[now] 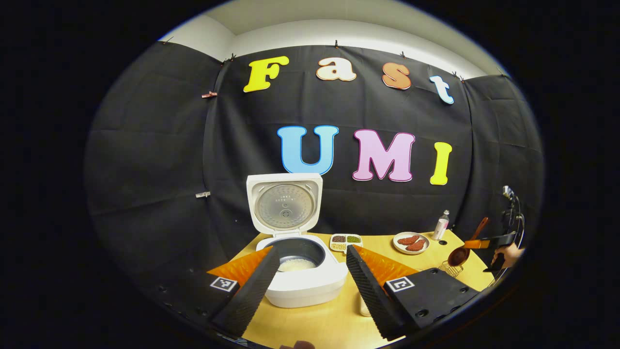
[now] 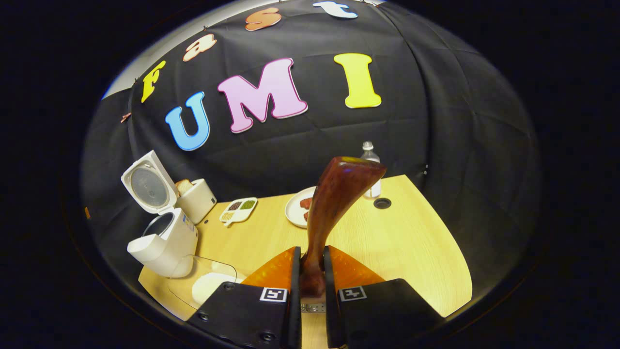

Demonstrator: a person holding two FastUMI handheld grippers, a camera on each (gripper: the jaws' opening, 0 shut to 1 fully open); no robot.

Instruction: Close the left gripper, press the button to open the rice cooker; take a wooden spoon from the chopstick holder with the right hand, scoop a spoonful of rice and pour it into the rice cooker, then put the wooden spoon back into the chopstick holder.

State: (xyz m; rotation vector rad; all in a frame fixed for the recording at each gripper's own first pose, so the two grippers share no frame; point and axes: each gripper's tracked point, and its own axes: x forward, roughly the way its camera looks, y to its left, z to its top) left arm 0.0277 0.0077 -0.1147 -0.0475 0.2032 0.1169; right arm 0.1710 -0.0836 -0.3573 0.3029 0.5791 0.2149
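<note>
Black cloth wall (image 1: 160, 160) behind a wooden table (image 2: 407, 242).

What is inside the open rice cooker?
The rice cooker holds a dark pot with some white rice at the bottom. Its front wall hides the rest.

Left gripper (image 1: 312, 271): two black ribbed fingers (image 1: 249, 293), wedge-shaped, each backed by a translucent orange panel (image 1: 240, 266). Black flat base plates behind, each bearing a small square black-and-white marker (image 1: 400, 284) and dark round screws (image 1: 421, 312) near the edges.

Right gripper (image 2: 310, 276): same build, with black fingers (image 2: 294, 291), orange panels (image 2: 273, 269) and square black-and-white markers (image 2: 273, 294) on black plates, screws (image 2: 265, 335) along the lower rim. Seen far off beside the yellow wooden table (image 1: 329, 320): black body with an orange band, black cables above.
</note>
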